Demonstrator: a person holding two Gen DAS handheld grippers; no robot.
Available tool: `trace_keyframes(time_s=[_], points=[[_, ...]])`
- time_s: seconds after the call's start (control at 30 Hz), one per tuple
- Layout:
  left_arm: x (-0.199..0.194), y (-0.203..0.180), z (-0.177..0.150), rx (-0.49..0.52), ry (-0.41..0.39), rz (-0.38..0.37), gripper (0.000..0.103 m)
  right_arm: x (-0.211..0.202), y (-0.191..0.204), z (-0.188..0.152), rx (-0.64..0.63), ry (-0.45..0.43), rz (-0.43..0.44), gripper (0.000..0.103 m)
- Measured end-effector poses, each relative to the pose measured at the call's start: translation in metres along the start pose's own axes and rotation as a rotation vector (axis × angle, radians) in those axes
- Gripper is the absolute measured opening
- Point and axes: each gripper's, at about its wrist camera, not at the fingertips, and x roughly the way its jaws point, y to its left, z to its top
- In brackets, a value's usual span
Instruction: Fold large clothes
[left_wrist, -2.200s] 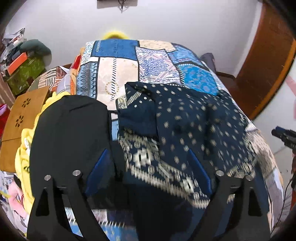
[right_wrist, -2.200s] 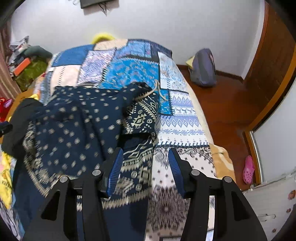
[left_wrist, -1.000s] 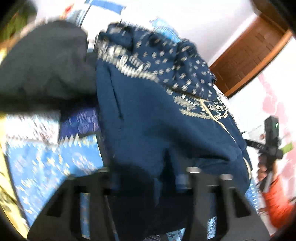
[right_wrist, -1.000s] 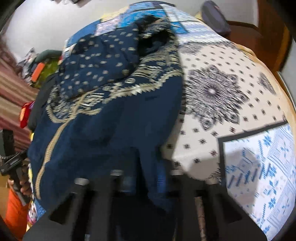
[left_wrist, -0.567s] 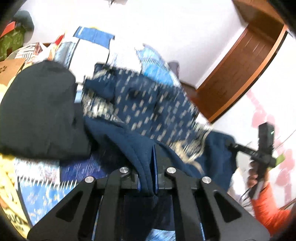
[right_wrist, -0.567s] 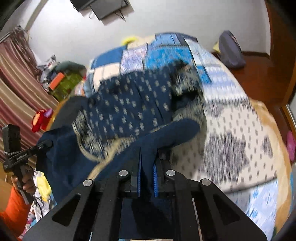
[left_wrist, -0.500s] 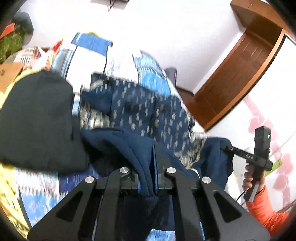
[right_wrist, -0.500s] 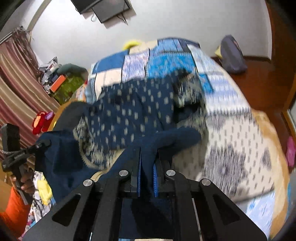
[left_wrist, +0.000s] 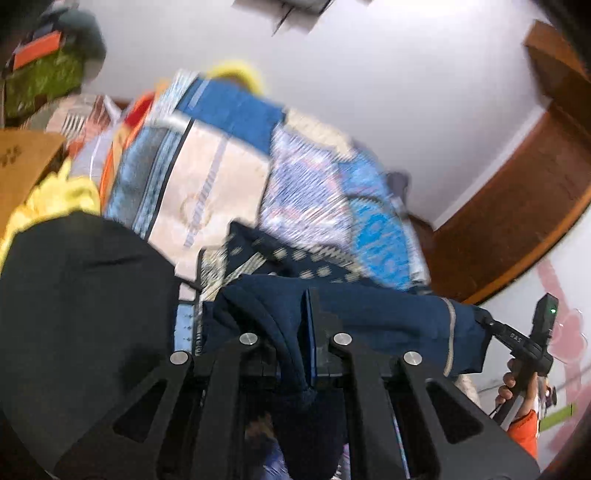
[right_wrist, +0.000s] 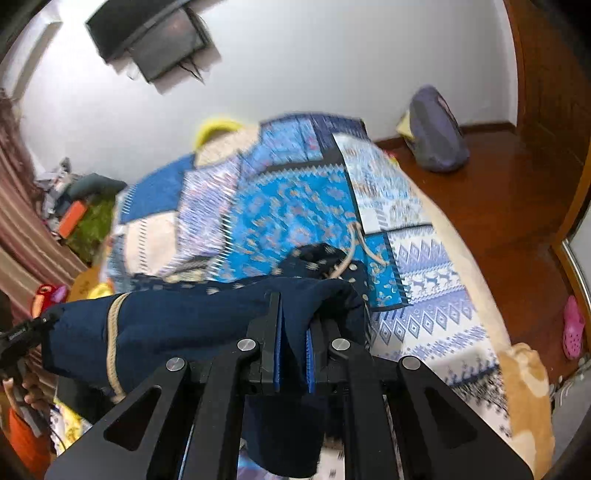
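My left gripper and right gripper each have their fingers pinched tight on the hem of the navy hoodie, stretched between them in the air above the bed. The rest of it trails down onto the quilt. I reckon thick fleece could slip out of one grip, or the hem could sag and land crooked. The black garment beside it could get caught under.
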Motion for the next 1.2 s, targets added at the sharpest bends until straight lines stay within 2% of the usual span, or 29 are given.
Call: trace_keyframes(time_s=[0.13, 0.27, 0.33, 0.43, 0.57, 0.63, 0.7, 0.77, 0.83, 0.97, 1.07, 1.2], points=[[0.050, 0.016, -0.004, 0.037, 0.092, 0.085, 0.014, 0.035, -0.010, -0.009, -0.008, 0.051, -0.028, 0.010], [0.066, 0.022, -0.015, 0.059, 0.130, 0.094, 0.015, 0.038, -0.016, -0.015, -0.024, 0.035, -0.021, 0.015], [0.067, 0.021, -0.018, 0.087, 0.137, 0.101, 0.016, 0.033, -0.018, -0.018, -0.028, 0.037, -0.035, 0.025], [0.062, 0.015, -0.018, 0.122, 0.138, 0.127, 0.016, 0.025, -0.019, -0.017, -0.036, 0.039, -0.127, 0.049], [0.041, -0.003, -0.019, 0.201, 0.099, 0.180, 0.019, 0.000, -0.015, -0.022, -0.064, 0.011, -0.154, 0.051], [0.030, -0.012, -0.020, 0.233, 0.075, 0.213, 0.026, -0.013, -0.009, -0.027, -0.091, 0.005, -0.163, 0.051], [0.020, -0.018, -0.020, 0.260, 0.040, 0.264, 0.050, -0.024, 0.000, -0.033, -0.124, 0.004, -0.154, 0.051], [0.001, -0.027, -0.021, 0.300, -0.035, 0.321, 0.057, -0.033, 0.011, -0.039, -0.150, 0.004, -0.132, 0.051], [-0.010, -0.034, -0.022, 0.324, -0.051, 0.319, 0.057, -0.038, 0.021, -0.045, -0.164, 0.009, -0.101, 0.051], [-0.021, -0.048, -0.034, 0.346, -0.032, 0.258, 0.057, -0.039, 0.039, -0.059, -0.157, 0.043, -0.010, 0.051], [-0.015, -0.062, -0.054, 0.366, 0.027, 0.213, 0.057, -0.030, 0.052, -0.067, -0.151, 0.090, 0.053, 0.051], [0.005, -0.076, -0.083, 0.416, 0.098, 0.190, 0.057, -0.011, 0.072, -0.079, -0.196, 0.141, 0.063, 0.051]])
